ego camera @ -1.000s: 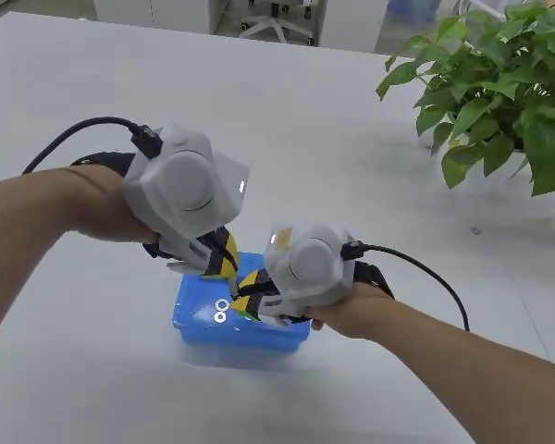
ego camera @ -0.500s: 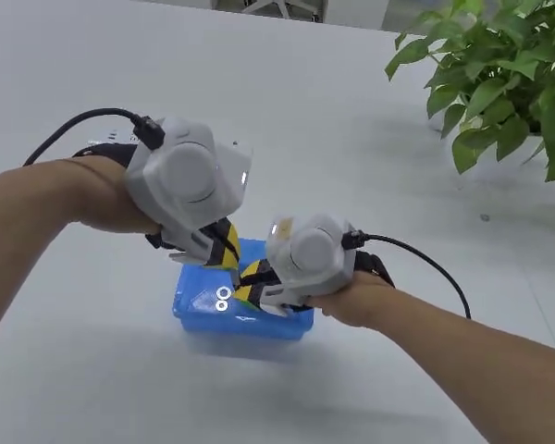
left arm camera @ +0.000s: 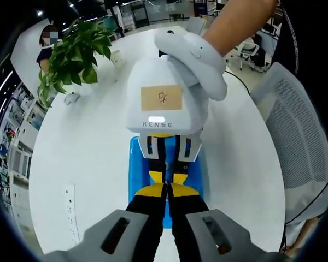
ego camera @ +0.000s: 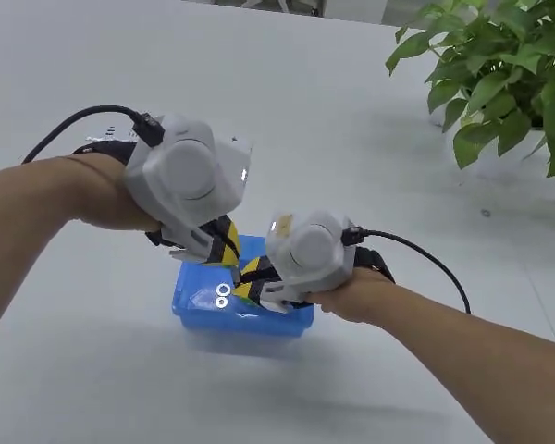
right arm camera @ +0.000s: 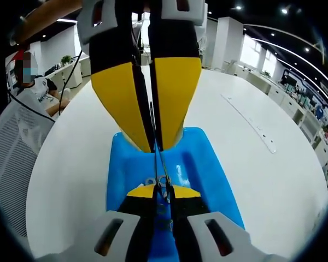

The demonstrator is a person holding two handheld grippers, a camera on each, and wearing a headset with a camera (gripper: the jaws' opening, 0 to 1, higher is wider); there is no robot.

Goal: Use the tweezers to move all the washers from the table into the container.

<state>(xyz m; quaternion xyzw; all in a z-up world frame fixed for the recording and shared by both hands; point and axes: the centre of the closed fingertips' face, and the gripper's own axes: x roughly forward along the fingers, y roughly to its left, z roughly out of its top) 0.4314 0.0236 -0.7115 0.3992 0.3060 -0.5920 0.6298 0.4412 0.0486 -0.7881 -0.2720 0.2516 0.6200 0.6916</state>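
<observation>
A blue container point(ego camera: 196, 313) sits on the white table under both grippers. Two silver washers point(ego camera: 222, 295) lie inside it, seen close up as washers point(right arm camera: 156, 180) in the right gripper view. Thin metal tweezers point(right arm camera: 156, 144) run between the two grippers above the container point(right arm camera: 208, 169). My left gripper point(ego camera: 224, 252) comes in from the left, its yellow jaws shut on one end of the tweezers. Facing it tip to tip, my right gripper point(ego camera: 248, 283) is shut on the other end. In the left gripper view my left gripper point(left arm camera: 167, 188) meets the right gripper's white body.
A potted plant point(ego camera: 499, 74) stands at the table's far right. A cable trails from each gripper. A white strip point(right arm camera: 249, 123) lies on the table to one side. A mesh office chair point(left arm camera: 300, 125) stands beyond the table edge.
The head camera has shifted a little, so the plant sits differently in the picture. Both grippers stay tip to tip over the container, with the washers unmoved.
</observation>
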